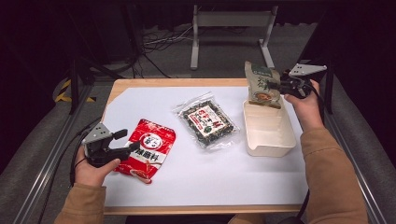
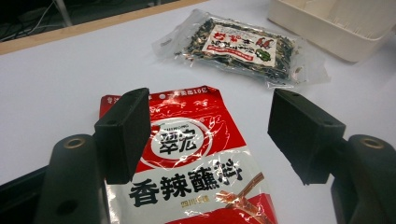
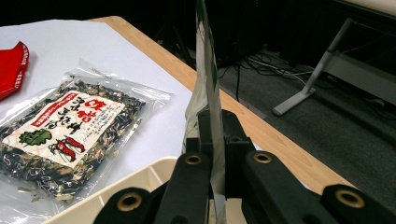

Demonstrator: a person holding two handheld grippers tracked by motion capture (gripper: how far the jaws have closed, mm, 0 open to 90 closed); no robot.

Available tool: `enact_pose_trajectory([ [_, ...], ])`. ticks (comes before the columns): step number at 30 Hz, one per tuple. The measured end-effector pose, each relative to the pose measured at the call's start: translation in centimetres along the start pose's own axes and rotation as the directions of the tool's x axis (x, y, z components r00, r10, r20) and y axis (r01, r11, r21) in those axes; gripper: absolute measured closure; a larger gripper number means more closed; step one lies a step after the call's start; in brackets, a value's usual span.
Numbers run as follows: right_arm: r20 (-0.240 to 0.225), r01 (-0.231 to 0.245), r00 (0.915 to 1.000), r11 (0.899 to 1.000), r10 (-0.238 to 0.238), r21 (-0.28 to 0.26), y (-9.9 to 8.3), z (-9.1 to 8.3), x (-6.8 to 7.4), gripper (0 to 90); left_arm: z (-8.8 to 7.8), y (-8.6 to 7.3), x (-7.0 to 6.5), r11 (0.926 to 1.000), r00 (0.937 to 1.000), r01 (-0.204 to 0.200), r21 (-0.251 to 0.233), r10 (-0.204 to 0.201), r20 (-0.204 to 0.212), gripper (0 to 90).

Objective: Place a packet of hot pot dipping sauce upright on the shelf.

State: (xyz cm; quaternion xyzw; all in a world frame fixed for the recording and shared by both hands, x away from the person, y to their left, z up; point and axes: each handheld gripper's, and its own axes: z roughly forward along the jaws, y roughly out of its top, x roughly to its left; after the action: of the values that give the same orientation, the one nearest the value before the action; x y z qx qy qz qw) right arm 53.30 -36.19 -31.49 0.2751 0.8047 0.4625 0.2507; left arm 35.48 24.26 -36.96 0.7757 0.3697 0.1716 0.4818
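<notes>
White tabletop (image 1: 196, 182): right gripper (image 1: 275, 85) jaws clamp upright beige-green pouch (image 1: 259, 84); left gripper (image 1: 122, 142) jaws wide.

Red-and-white packet (image 1: 145, 149), cream tray (image 1: 268, 135) (green-beige pouch (image 1: 261, 84)).

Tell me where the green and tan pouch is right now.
In the high view the green and tan pouch hangs at the table's far right, pinched in the right gripper, its bottom over the far end of the cream tray.

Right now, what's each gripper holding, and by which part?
Right gripper is shut on the green-and-tan pouch, pinching its side edge above the cream tray. Left gripper holds nothing, jaws open over the red packet.
</notes>
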Motion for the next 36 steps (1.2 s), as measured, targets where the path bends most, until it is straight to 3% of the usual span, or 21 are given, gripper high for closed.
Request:
enact_pose_trajectory([
  [8,0.003,0.006,1.0,1.0,-0.006,-0.012,-0.7,0.8,0.0,88.7,0.2,-0.1,0.0,1.0,1.0,-0.001,0.008,0.001,0.005,30.5],
  [36,-0.013,-0.008,0.9999,0.997,0.009,0.076,-2.7,1.3,0.0,84.6,0.5,-0.1,0.1,0.9999,0.9999,0.005,0.016,-0.005,0.013,30.5],
])
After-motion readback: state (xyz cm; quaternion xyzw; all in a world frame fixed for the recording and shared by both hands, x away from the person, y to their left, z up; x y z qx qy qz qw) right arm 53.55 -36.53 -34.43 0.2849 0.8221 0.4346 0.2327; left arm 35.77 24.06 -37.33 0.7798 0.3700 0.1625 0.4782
